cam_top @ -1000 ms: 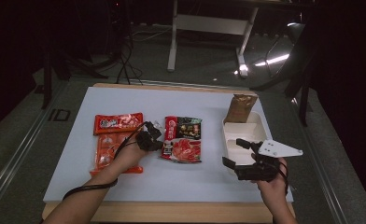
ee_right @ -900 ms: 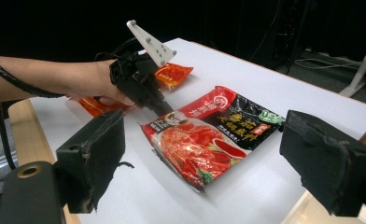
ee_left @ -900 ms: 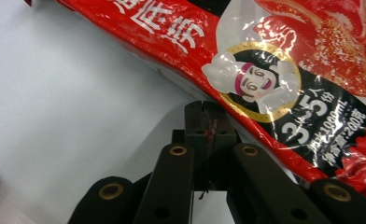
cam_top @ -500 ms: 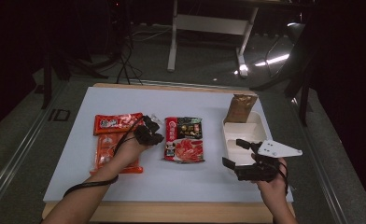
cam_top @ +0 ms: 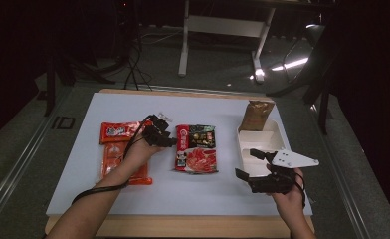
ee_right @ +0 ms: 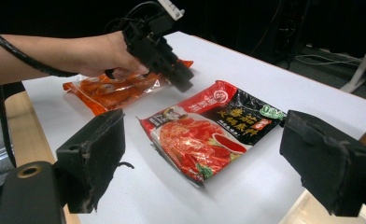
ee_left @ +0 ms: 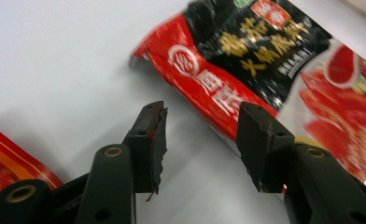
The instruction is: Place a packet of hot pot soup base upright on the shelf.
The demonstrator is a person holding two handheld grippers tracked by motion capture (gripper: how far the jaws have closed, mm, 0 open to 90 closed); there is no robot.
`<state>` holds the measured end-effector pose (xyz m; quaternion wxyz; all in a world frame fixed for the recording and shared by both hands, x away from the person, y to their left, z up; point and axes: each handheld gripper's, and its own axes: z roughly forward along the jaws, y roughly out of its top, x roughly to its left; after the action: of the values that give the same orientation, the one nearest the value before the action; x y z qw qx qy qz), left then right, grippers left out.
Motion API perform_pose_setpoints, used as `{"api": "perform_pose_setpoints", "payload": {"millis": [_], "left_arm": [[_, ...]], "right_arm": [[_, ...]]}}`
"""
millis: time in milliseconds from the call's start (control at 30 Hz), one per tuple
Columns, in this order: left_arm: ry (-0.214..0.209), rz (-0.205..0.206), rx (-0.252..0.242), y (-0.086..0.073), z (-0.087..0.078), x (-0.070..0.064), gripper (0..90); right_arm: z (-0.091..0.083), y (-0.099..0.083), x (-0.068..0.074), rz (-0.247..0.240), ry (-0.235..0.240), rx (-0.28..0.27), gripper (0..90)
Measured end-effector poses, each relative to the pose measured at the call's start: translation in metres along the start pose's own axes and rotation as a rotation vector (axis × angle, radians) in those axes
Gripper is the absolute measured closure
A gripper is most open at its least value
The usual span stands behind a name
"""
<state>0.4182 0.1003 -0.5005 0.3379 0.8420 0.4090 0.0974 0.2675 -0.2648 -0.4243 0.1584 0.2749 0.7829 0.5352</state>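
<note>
While the left gripper [cam_top: 169, 142] hangs with its jaws apart at the red edge of the red-and-black sauce packet [cam_top: 197, 148], nothing is gripped yet, so the pick-up looks barely begun. That packet lies flat at mid-table, with the white tray [cam_top: 275, 132] at its 3 o'clock and two orange packets [cam_top: 117, 152] at its 9 o'clock. At the packet's 4 o'clock, the right gripper [cam_top: 251, 164] waits wide open and empty by the tray.

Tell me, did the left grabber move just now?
Yes. The left gripper slid right, away from the orange packets, up to the left edge of the red and black sauce packet, which stayed put.
</note>
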Motion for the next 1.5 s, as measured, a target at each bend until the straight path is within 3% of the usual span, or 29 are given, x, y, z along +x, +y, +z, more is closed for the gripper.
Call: {"api": "perform_pose_setpoints", "payload": {"millis": [167,367,500,600,967,1133,1167,1400,1500], "left_arm": [[-0.009,-0.086,-0.009,0.011,0.012,0.013,49.5],[-0.022,-0.144,-0.012,0.017,0.027,0.02,49.6],[0.012,-0.156,-0.018,0.019,0.037,0.024,49.6],[0.011,-0.188,-0.028,0.019,0.045,0.028,49.6],[-0.006,-0.209,-0.014,0.022,0.066,0.025,49.7],[-0.013,-0.211,-0.022,0.021,0.066,0.024,53.0],[-0.023,-0.204,0.004,0.021,0.065,0.024,60.9],[-0.014,-0.223,0.033,0.023,0.065,0.018,70.7],[-0.031,-0.235,0.045,0.024,0.065,0.019,77.3]], "right_arm": [[0.002,-0.001,0.001,-0.001,0.006,0.007,14.2],[0.005,-0.003,0.001,0.002,0.014,0.019,14.2],[0.006,-0.004,0.002,-0.004,0.019,0.024,14.2],[0.007,-0.005,0.003,-0.008,0.022,0.028,14.2],[0.01,-0.006,0.002,-0.008,0.034,0.036,14.2],[0.01,-0.006,0.003,-0.012,0.036,0.034,14.2],[0.01,-0.006,0.002,-0.013,0.039,0.037,14.2],[0.013,-0.007,0.003,-0.017,0.046,0.046,14.2],[0.014,-0.008,0.004,-0.016,0.05,0.044,14.2]]}}
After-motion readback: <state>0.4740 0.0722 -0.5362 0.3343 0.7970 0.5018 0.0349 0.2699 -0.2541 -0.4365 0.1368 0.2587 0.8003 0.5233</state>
